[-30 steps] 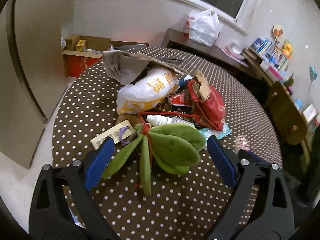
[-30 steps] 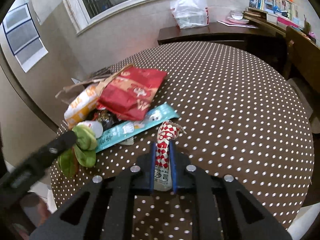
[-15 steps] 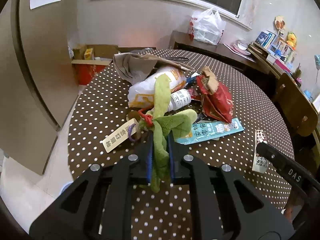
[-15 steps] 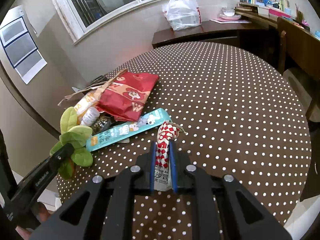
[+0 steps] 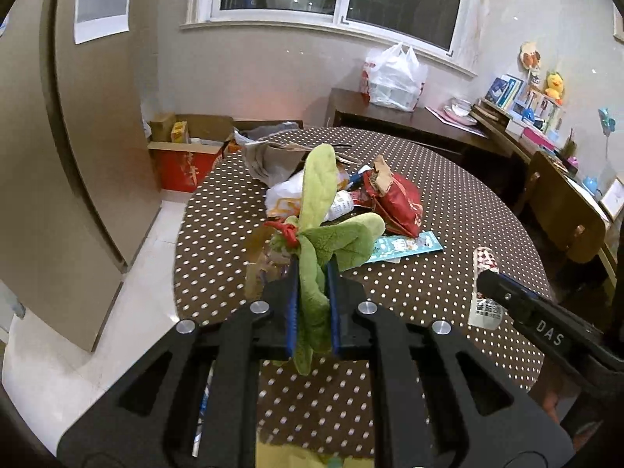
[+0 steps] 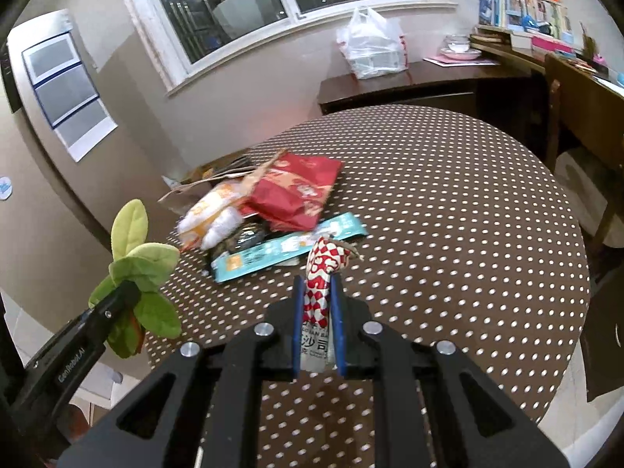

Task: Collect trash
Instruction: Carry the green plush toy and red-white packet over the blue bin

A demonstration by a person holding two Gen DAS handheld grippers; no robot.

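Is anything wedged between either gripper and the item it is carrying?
Nothing visible. The left gripper is shut directly on the green plush leaves, and the right gripper is shut directly on the checked packet. Both are held above the table.

Hidden and blurred parts
White snack bag (image 6: 212, 216) motion-blurred; checked packet's (image 6: 323, 273) lower end hidden between the jaws.

Warm indoor light, dark windows, fisheye-bent edges, slight blur
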